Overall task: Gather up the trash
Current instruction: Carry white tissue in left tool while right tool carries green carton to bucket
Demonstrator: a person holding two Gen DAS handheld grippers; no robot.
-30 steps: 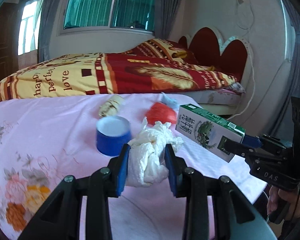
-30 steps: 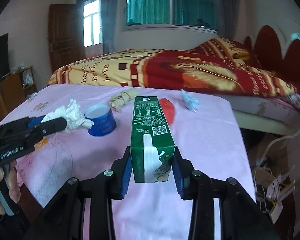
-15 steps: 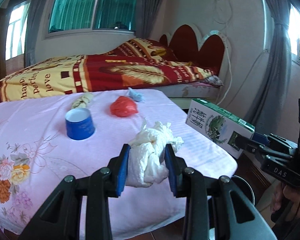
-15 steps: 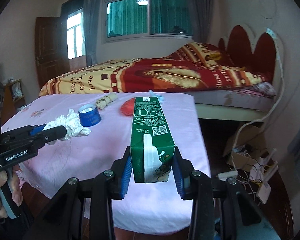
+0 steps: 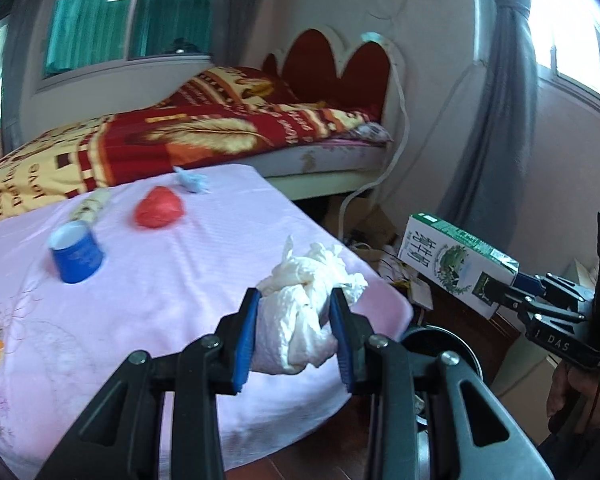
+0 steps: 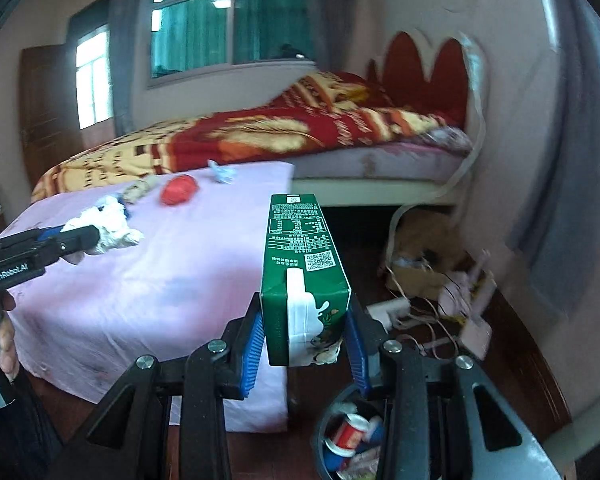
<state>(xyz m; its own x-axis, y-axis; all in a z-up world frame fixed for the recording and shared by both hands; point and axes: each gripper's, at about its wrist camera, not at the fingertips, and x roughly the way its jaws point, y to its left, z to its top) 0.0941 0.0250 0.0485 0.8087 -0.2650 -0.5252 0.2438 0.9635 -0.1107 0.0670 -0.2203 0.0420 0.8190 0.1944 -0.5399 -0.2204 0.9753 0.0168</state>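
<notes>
Black left gripper (image 5: 296, 334) and right gripper (image 6: 305, 346): blue ribbed jaws, silver screws, white lettering.

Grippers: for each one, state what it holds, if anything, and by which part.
Left gripper clamps a crumpled tissue across its middle. Right gripper clamps a green carton by the sides of its gabled top end.

Crumpled white tissue paper wad (image 5: 300, 312), soft and matt, pinched between ribbed blue plastic fingers (image 5: 246, 336). Glossy printed green-and-white cardboard carton (image 6: 302, 280), smooth-sided. Pink woven cloth over the tabletop (image 5: 188, 264), matt, faintly ribbed. Shiny crinkled red plastic bag (image 5: 158, 212). Smooth blue paper cup (image 5: 76, 254).
</notes>
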